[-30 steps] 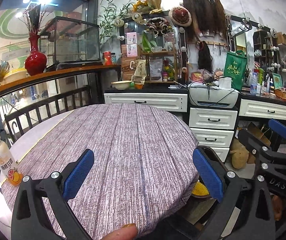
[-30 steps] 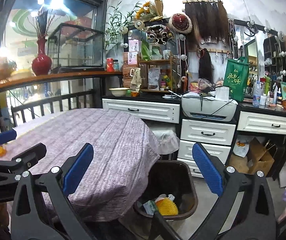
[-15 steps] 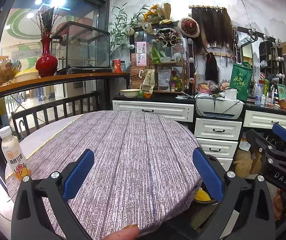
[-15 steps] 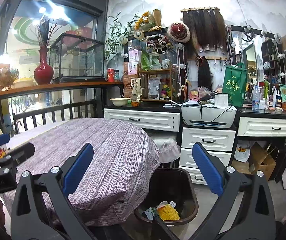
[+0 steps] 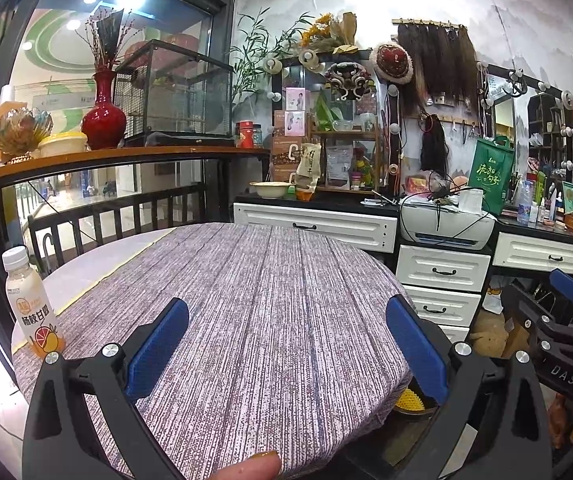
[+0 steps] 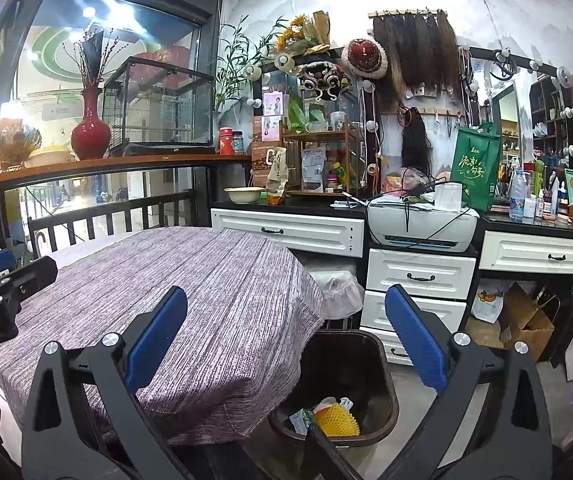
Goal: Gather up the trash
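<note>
The left gripper hangs over the near part of a round table covered in a purple-grey striped cloth, its blue-padded jaws spread wide with nothing between them. A fingertip shows at the bottom edge of that view. The one thing standing on the table is a drink bottle with a white cap and an orange label, upright near the left rim and well off to the left of the gripper.

The right gripper is also wide open and empty, held off the table's right side above a dark bin on the floor. The bin sits just beside the hanging cloth, and inside it lie a yellow foam net and some wrappers. In the left view only a sliver of the net shows past the table edge — the cloth hides the rest.

Behind the table stand white drawers under a black counter, with a printer on top and a green bag behind it. A wooden rail to the left carries a red vase and a glass case. Cardboard boxes sit on the floor to the right of the bin.
</note>
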The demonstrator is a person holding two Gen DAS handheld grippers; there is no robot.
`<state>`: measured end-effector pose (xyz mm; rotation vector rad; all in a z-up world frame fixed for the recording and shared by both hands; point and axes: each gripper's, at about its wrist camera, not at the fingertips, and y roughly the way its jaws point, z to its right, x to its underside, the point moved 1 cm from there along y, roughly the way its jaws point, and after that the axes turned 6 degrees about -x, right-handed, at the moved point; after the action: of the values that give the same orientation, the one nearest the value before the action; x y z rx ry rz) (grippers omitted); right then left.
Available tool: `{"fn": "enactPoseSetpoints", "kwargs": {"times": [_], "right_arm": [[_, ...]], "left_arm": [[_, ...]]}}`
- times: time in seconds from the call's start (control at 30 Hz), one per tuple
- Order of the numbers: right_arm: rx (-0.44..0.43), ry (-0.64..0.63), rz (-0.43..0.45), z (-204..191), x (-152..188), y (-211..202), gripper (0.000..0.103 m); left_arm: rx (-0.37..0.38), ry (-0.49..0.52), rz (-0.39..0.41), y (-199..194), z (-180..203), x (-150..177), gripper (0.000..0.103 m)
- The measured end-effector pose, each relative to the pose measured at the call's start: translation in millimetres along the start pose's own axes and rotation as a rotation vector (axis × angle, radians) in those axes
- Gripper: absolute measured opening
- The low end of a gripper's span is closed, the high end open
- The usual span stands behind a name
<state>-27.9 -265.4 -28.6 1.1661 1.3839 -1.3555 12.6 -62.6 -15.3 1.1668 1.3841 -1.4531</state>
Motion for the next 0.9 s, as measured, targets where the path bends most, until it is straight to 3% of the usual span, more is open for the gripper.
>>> {"fn": "enactPoseSetpoints", "kwargs": {"times": [0.9], "right_arm": [[-0.002, 0.017, -0.015, 2.5, -0.2, 3.8, 0.097]], "left_arm": [[0.011, -0.002, -0.027, 5.8, -2.9, 3.4, 0.098]]}}
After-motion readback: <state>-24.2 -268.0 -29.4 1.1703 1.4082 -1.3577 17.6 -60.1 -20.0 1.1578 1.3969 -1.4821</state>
